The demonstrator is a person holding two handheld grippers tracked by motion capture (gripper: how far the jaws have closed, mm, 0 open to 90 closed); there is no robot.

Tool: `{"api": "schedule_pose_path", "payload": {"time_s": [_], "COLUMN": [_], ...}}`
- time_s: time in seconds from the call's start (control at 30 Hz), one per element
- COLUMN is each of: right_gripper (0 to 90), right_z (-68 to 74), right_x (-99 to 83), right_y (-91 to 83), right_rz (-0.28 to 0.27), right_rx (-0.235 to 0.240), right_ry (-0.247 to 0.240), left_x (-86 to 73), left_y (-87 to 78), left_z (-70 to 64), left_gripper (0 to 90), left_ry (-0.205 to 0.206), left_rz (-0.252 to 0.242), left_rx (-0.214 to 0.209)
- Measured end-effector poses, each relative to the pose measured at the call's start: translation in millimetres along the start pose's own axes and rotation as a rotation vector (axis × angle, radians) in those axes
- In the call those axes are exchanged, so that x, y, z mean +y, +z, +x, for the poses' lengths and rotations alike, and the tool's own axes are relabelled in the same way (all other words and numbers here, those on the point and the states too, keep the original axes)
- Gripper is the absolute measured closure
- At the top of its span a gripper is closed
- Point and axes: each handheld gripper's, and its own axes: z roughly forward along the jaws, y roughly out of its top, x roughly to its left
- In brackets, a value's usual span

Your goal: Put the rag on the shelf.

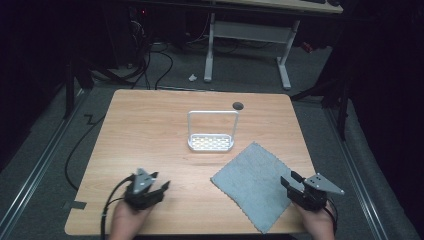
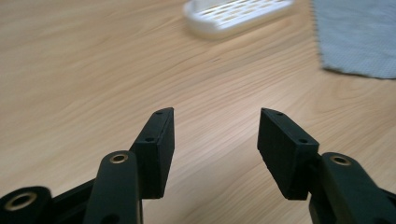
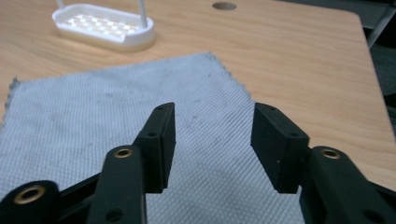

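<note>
At lower right of the high view, the right gripper hovers agape and empty over the cloth; left gripper, also agape, waits; next, probably pinching a cloth edge

A grey cloth lies flat near the table's front right corner, turned cornerwise, one corner reaching the front edge; the right gripper hovers at the cloth's right side (jaws parted); the left gripper sits near the front left, jaws apart over bare wood; a white rack stands mid-table, just behind the cloth.
</note>
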Motion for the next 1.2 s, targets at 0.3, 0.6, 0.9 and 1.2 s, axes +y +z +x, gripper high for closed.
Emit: {"api": "schedule_pose_path", "payload": {"time_s": [0.3,0.6,0.9,1.2], "right_gripper": [48.0,87.5,90.0,90.0], "right_z": [3.6,10.9,46.6,63.5], "right_x": [-7.8,-6.7,-3.0,-9.2], "right_y": [13.7,8.4,19.9,35.5], "right_rz": [0.062,0.108,0.202,0.293], "right_rx": [0.017,0.059,0.179,0.208], "right_ry": [-0.010,-0.058,-0.187,-0.270], "left_x": [-7.8,-6.3,-4.0,-3.9], "left_y": [14.3,13.6,10.7,8.7], "left_z": [8.2,6.8,7.1,7.6], "left_gripper": [44.1,46.1,50.1,53.5], "left_ry": [-0.028,-0.054,-0.053,-0.069], "left_rz": [0.001,-0.018,-0.030,-0.038], "left_rx": [-0.004,-0.012,-0.015,-0.037]}}
